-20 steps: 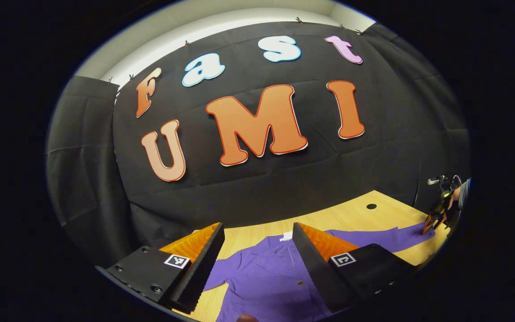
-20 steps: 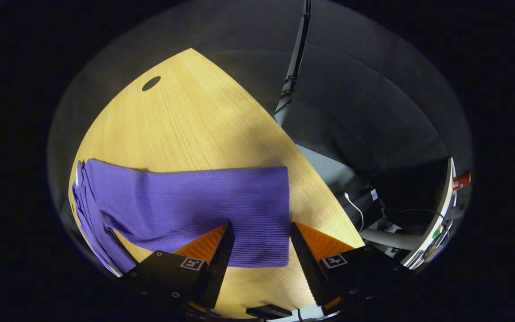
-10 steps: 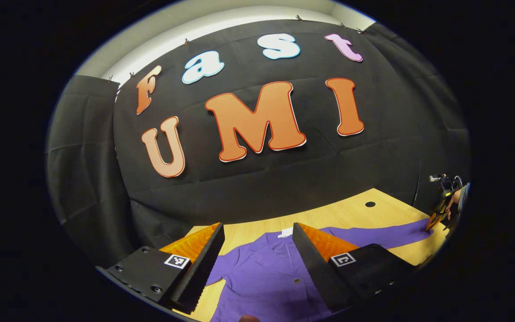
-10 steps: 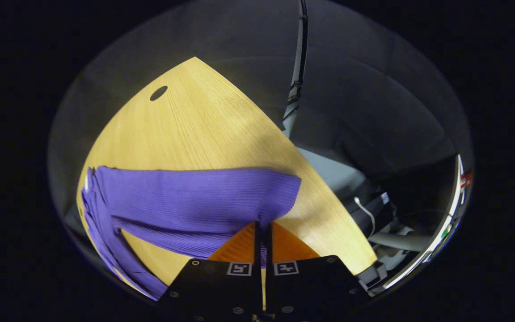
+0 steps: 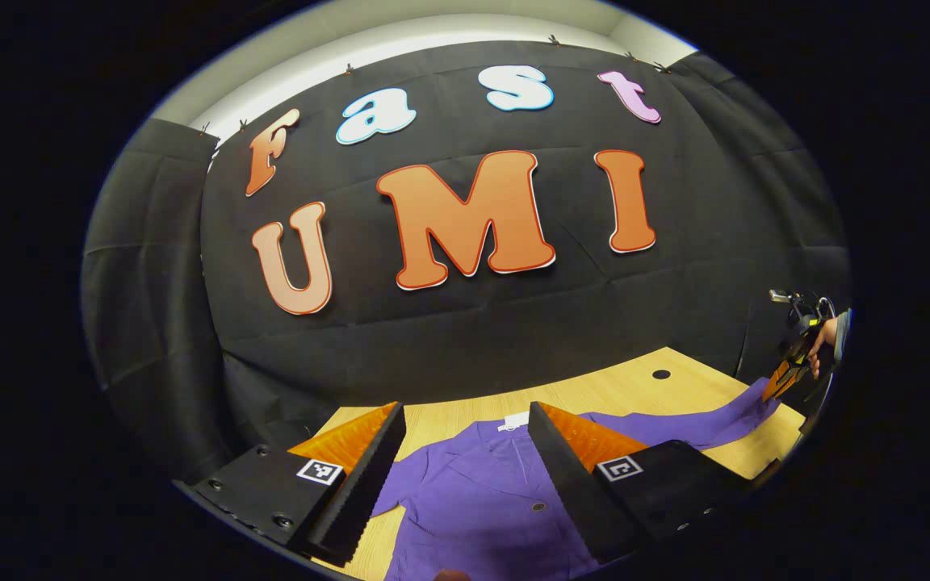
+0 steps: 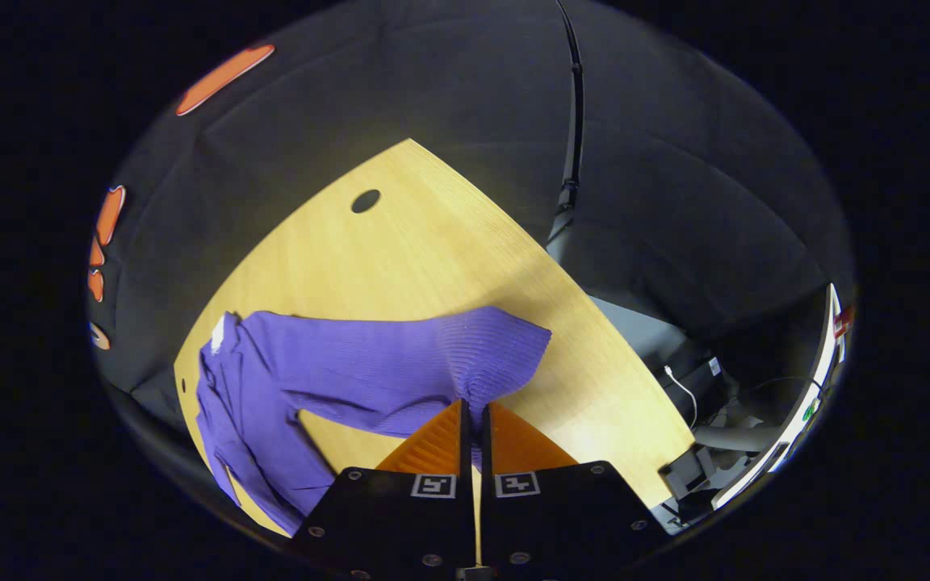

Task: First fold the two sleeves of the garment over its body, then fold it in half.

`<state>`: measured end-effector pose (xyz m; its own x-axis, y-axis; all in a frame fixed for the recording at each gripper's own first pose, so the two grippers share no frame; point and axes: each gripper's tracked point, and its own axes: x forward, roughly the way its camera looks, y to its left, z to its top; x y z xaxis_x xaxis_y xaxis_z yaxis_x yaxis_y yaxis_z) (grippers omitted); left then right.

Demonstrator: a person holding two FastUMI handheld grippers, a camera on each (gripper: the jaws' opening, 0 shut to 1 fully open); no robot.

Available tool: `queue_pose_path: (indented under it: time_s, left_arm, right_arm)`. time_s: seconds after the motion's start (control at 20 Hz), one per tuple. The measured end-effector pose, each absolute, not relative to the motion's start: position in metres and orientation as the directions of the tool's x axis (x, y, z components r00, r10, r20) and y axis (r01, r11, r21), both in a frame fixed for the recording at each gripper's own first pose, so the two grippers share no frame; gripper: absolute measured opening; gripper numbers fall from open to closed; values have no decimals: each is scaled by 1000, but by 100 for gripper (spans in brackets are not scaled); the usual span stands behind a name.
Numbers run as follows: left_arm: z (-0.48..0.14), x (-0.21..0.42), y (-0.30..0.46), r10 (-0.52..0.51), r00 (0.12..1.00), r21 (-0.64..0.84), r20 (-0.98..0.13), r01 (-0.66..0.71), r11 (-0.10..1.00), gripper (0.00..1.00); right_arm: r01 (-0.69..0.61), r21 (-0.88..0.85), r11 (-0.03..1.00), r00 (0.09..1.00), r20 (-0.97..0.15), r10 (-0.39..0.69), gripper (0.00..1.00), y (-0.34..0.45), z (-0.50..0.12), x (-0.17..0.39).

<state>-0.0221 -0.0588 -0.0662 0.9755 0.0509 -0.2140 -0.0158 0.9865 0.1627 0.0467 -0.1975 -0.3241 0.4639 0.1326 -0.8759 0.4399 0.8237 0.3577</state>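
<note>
A purple garment (image 5: 473,500) lies flat on the wooden table (image 5: 618,391), collar towards the far wall. My left gripper (image 5: 465,428) hovers open above its chest, nothing between the fingers. In the right gripper view, my right gripper (image 6: 475,415) is shut on the cuff end of the right sleeve (image 6: 400,371), which is lifted off the table and bunched at the fingers. The left gripper view shows that right gripper (image 5: 780,379) far off at the right, held by a hand, pulling the sleeve (image 5: 675,424) up.
The table (image 6: 400,258) has a round cable hole (image 6: 366,200) near its far edge. Beyond its right edge stand a pole (image 6: 571,145), cables and equipment (image 6: 707,387). Black cloth walls the booth behind the table.
My right gripper closed on the sleeve's cuff and has lifted it, and the sleeve now rises and bunches. The left gripper has stayed open over the garment's chest.
</note>
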Motion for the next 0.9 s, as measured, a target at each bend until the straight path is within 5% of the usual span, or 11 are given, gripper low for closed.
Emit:
queue_pose_path:
  time_s: [0.9]
  left_arm:
    - [-68, -10, 77, 72, 980, 108, -184, -53, 993, 98]
  right_arm:
    - [175, 356, 918, 652, -741, 164, 3, -41, -154, 90]
